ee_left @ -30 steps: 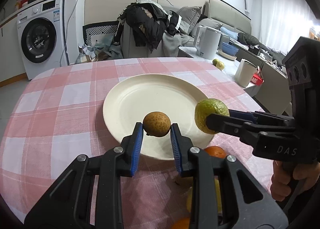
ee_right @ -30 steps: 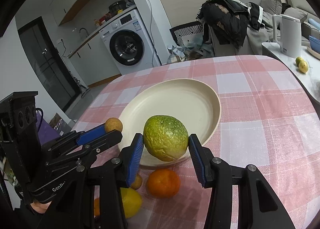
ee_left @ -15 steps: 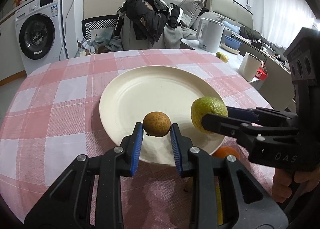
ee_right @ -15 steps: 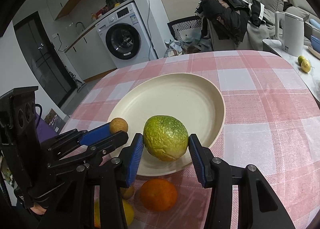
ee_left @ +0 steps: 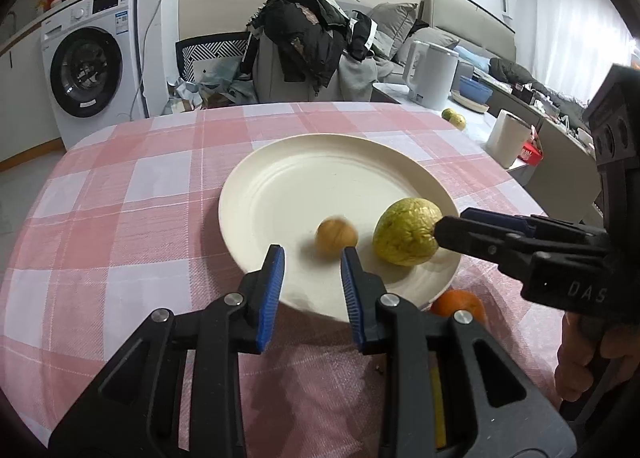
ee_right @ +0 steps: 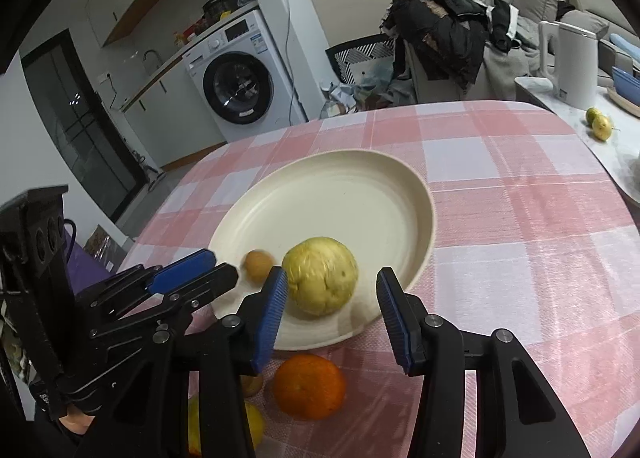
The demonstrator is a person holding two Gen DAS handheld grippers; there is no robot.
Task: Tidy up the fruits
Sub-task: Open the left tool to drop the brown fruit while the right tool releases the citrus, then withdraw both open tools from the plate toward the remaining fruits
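Observation:
A cream plate (ee_left: 320,174) (ee_right: 360,186) lies on the pink checked tablecloth. A small brown fruit (ee_left: 335,236) (ee_right: 259,264), blurred by motion, sits on the plate's near part just beyond my open left gripper (ee_left: 312,286). A large yellow-green fruit (ee_left: 406,231) (ee_right: 320,275) rests on the plate beside it. My right gripper (ee_right: 332,308) is open, its jaws wide on either side of that fruit and not gripping it. An orange (ee_right: 309,385) (ee_left: 458,304) lies on the cloth below the plate's rim.
A yellow fruit (ee_right: 254,424) and another small brown one (ee_right: 252,384) lie on the cloth near the grippers. Off the table to the right are a white kettle (ee_left: 432,74), a paper roll (ee_left: 506,136) and two small fruits (ee_right: 600,123). A washing machine (ee_left: 86,62) stands behind.
Both grippers opened and let go of their fruit. The small brown fruit and the large yellow-green fruit now lie on the plate. Both grippers have come closer over the plate.

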